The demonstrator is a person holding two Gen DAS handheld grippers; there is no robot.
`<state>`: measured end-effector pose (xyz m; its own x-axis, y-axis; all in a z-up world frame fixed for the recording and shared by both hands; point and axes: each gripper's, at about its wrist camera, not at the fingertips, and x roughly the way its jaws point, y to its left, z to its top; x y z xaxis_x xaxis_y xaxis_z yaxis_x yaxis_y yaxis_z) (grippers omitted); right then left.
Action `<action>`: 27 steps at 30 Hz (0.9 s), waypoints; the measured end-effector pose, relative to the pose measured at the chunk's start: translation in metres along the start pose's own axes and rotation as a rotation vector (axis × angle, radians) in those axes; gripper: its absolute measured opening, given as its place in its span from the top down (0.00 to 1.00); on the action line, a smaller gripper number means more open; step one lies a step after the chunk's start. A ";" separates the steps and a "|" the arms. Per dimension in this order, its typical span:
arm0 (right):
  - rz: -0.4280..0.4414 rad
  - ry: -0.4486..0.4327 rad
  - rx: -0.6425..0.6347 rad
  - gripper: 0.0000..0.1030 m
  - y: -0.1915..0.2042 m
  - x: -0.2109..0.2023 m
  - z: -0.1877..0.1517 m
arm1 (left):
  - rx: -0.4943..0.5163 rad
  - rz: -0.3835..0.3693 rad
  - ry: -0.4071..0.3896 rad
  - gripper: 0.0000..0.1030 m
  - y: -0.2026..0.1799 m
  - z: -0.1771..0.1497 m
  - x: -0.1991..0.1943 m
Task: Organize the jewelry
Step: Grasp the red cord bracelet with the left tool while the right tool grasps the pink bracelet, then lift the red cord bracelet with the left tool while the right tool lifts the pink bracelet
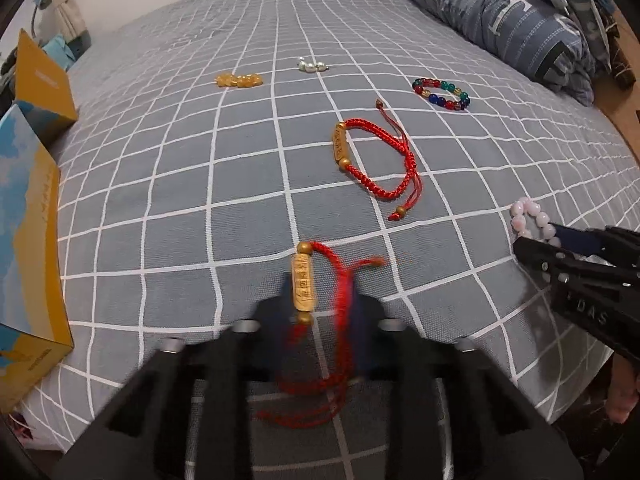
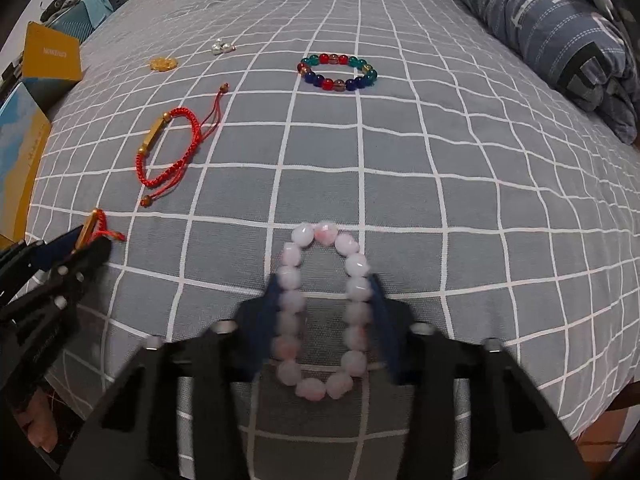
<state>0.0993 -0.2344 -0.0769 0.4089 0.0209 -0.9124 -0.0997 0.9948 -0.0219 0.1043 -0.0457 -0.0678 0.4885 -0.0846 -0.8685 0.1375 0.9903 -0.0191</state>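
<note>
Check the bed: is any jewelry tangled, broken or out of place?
Nothing stands out. The red cord bracelet, multicolored bead bracelet, amber piece and pearl piece lie apart on the checked bedspread, intact.

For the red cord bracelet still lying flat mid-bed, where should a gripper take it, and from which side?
Grip the gold bar of the red cord bracelet across its narrow width, coming from above. It is the one rigid part and lies flat on the bedspread; the braided loop and loose tails are limp and would probably slip.

both wrist views low over bed (image 1: 248,184)
</note>
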 end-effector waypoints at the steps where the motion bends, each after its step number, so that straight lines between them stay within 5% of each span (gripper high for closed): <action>1: -0.004 -0.002 0.002 0.80 -0.001 0.000 0.000 | -0.008 -0.006 -0.001 0.88 0.002 0.000 -0.001; 3: -0.002 -0.014 0.017 0.89 -0.003 -0.003 0.000 | -0.026 -0.018 -0.005 0.89 0.004 0.000 -0.003; 19: 0.032 -0.162 0.073 0.89 -0.013 -0.044 0.006 | -0.015 -0.052 -0.116 0.89 0.005 0.008 -0.049; 27: -0.016 -0.165 0.065 0.89 -0.013 -0.041 0.004 | -0.021 -0.070 -0.141 0.89 0.013 0.011 -0.060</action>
<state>0.0872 -0.2476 -0.0378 0.5536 0.0154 -0.8326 -0.0354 0.9994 -0.0050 0.0868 -0.0290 -0.0107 0.5945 -0.1668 -0.7866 0.1585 0.9834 -0.0887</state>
